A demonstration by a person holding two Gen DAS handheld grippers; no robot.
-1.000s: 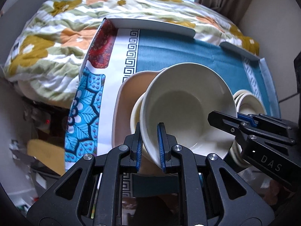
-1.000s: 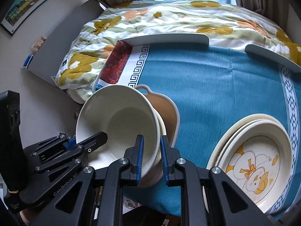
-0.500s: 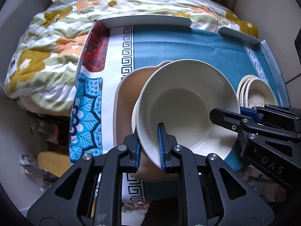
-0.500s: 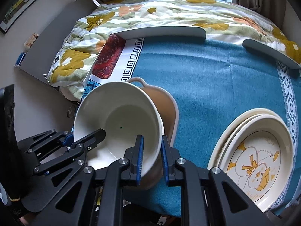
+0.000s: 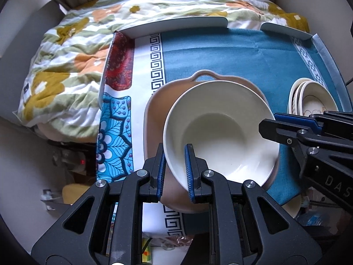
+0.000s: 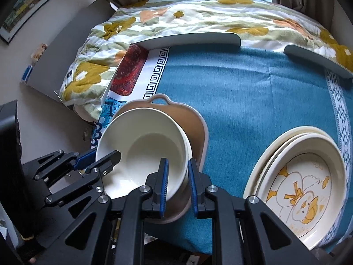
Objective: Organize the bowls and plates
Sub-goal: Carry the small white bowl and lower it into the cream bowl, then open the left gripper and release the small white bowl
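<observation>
A cream bowl point(image 5: 220, 132) sits inside a tan dish with a loop handle point(image 5: 154, 110) on the blue cloth. My left gripper point(image 5: 175, 154) is shut on the bowl's left rim. My right gripper point(image 6: 177, 170) is shut on the bowl's right rim point(image 6: 183, 145), with a second cream rim showing just under it. The right gripper's fingers point(image 5: 278, 130) reach in from the right in the left wrist view. A stack of cream plates point(image 6: 297, 176), the top one with a duck drawing, lies to the right.
The blue tablecloth point(image 6: 253, 88) covers a table with raised grey edge rails point(image 6: 189, 38). A floral quilt point(image 5: 72, 55) lies behind and to the left. The table's left and near edges drop to a cluttered floor point(image 5: 72, 161).
Both grippers have lowered the bowl toward the tan dish and levelled it. The views have drawn back a little, showing more of the table.
</observation>
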